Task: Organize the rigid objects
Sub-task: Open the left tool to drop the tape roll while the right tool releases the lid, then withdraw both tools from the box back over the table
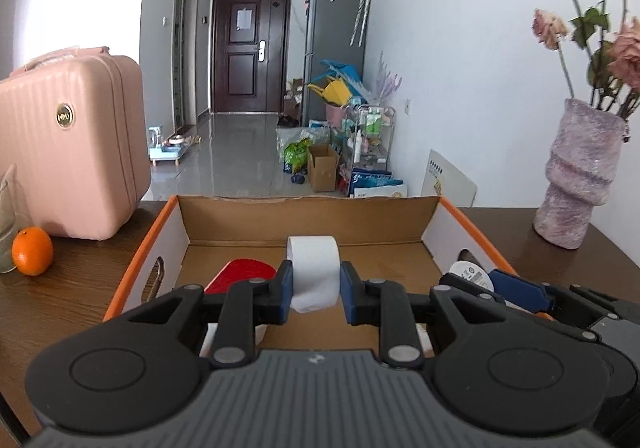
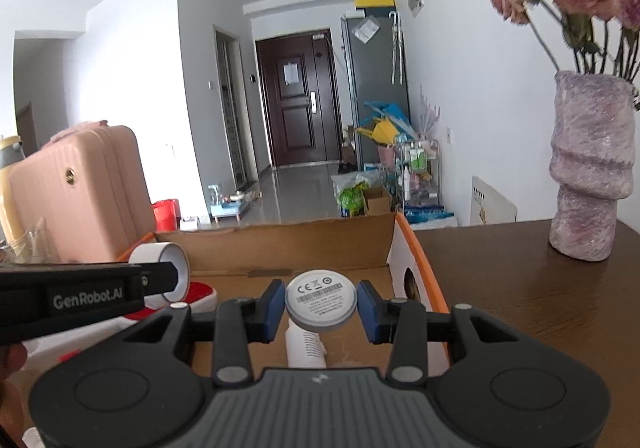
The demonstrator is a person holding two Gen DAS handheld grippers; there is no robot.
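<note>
now carrying over the cardboard box (image 1: 304, 219): left gripper (image 1: 316, 284) clamped on white tape roll (image 1: 314, 272), right gripper (image 2: 321, 308) gripping round white disc (image 2: 320, 302). next, probably lower and release inside.

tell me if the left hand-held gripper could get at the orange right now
Probably not as things stand. The left hand-held gripper is shut on a white tape roll over the cardboard box, so its jaws are occupied. The orange sits unobstructed on the table outside the box's left wall.
</note>
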